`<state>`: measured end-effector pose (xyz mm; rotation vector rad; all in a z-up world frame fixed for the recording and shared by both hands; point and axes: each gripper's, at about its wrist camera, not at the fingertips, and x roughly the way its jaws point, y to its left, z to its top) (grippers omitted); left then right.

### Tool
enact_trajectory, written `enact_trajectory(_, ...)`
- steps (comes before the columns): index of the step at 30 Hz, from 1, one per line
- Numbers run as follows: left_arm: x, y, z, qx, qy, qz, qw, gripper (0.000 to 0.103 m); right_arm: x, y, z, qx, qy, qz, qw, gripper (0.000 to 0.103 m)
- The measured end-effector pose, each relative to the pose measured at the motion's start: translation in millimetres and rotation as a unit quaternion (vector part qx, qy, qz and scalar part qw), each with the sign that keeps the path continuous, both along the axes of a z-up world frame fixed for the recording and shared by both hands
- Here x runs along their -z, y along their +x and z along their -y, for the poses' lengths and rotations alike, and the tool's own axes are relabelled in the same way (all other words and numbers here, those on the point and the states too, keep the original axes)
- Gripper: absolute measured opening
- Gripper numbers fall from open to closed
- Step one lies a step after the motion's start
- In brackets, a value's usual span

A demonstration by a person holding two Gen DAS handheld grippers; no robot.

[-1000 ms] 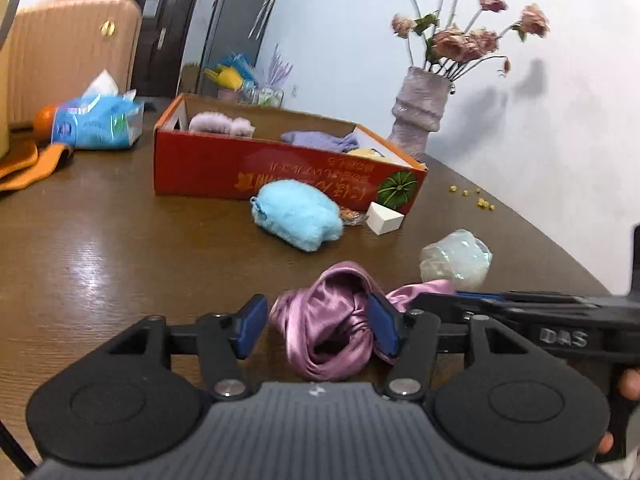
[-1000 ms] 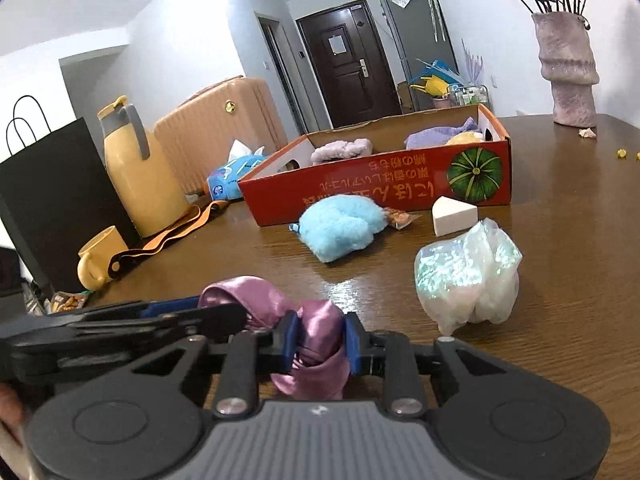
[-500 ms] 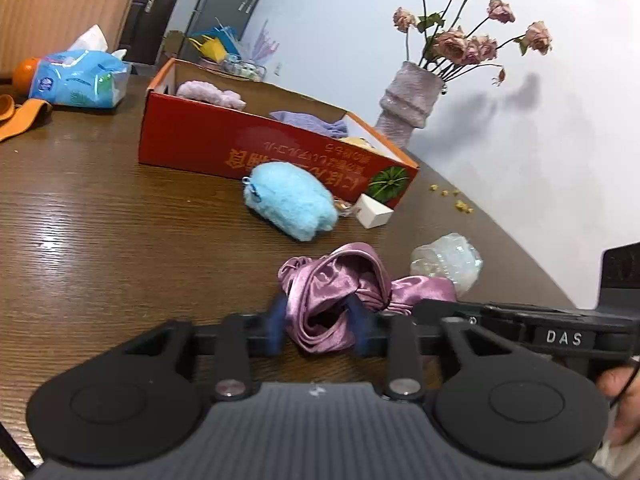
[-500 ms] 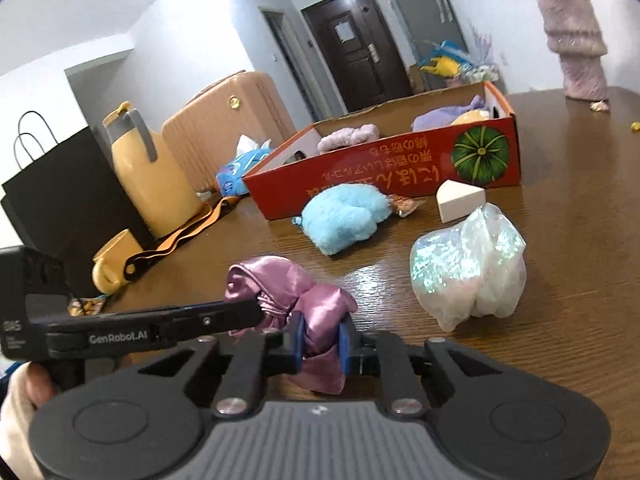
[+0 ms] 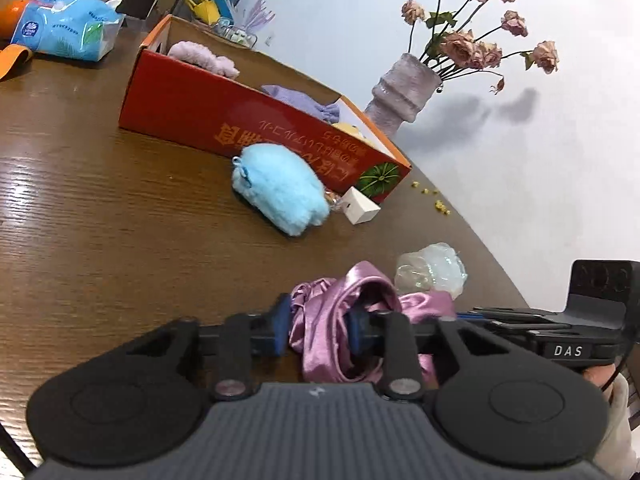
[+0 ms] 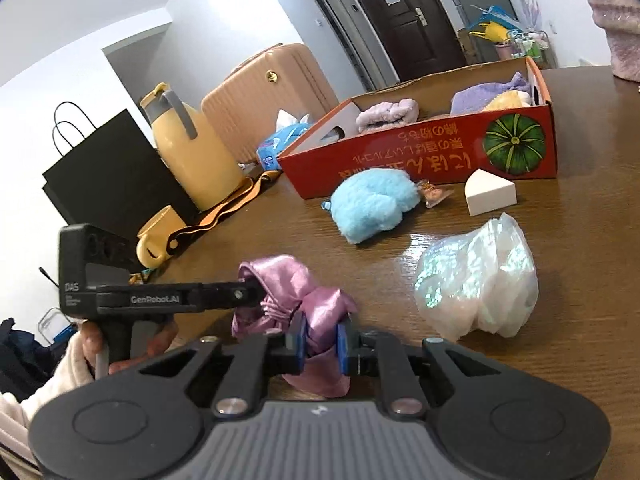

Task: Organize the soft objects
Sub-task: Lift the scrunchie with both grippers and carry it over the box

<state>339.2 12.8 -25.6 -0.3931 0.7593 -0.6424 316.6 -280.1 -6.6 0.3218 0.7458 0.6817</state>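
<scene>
Both grippers are shut on one pink satin scrunchie (image 5: 340, 316) (image 6: 296, 292), held just above the brown table. My left gripper (image 5: 320, 328) pinches one part and my right gripper (image 6: 322, 346) pinches another. The left gripper also shows in the right wrist view (image 6: 244, 300), gripping the scrunchie from the left. A red cardboard box (image 5: 240, 124) (image 6: 420, 156) stands beyond, holding a lilac plush (image 6: 386, 114), a purple cloth (image 6: 488, 94) and a yellow item. A blue fluffy pouch (image 5: 280, 192) (image 6: 372, 202) lies in front of the box.
An iridescent plastic bag (image 6: 480, 280) (image 5: 432, 268) and a white sponge wedge (image 6: 490, 192) lie near the scrunchie. A vase of dried roses (image 5: 404, 92) stands behind the box. A yellow jug (image 6: 188, 152), yellow mug (image 6: 156, 236), black bag (image 6: 104, 176) and tissue pack (image 5: 64, 28) sit at the left.
My left gripper closed from open onto the scrunchie. Both grippers then lifted and tilted with the scrunchie stretched between them.
</scene>
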Motion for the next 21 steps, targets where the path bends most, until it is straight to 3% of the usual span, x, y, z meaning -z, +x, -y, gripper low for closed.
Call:
enact_trajectory(4,-17.4,-6.0,-1.4,-0.013,-0.004,0.019,0.9997,0.014,-9.6,-0.1,-0.7,0.006,0.012,0.009,1.000,0.014)
enact_trajectory(9,-78.0,28.7,-2.1,-0.030,0.021,0.089,0.9954,0.014,-62.8,34.6,-8.6,0.017,0.013,0.066,0.998,0.014)
enact_trajectory(13,-118.4,108.2,8.1,-0.061,0.091,0.133,0.9850,0.013,-108.0,117.8,-30.7,0.024,-0.025,0.096,0.995,0.014)
enact_trajectory(15,-125.4,160.6,9.9,-0.073,0.119,0.127,0.9819,0.013,-120.1,165.7,-48.4,0.023,-0.062,0.107,0.992,0.014)
enact_trajectory(17,-120.1,205.4,10.6,-0.077,0.151,0.124,0.9778,0.013,-118.1,218.5,-67.0,0.028,-0.097,0.101,0.990,0.014)
enact_trajectory(20,-91.2,264.9,11.3,-0.096,0.195,0.074,0.9734,0.013,-88.2,295.5,-86.9,0.026,-0.110,0.046,0.993,0.014)
enact_trajectory(21,-79.8,277.4,14.8,-0.100,0.219,0.064,0.9685,0.013,-77.6,311.1,-91.8,0.025,-0.112,0.031,0.993,0.014)
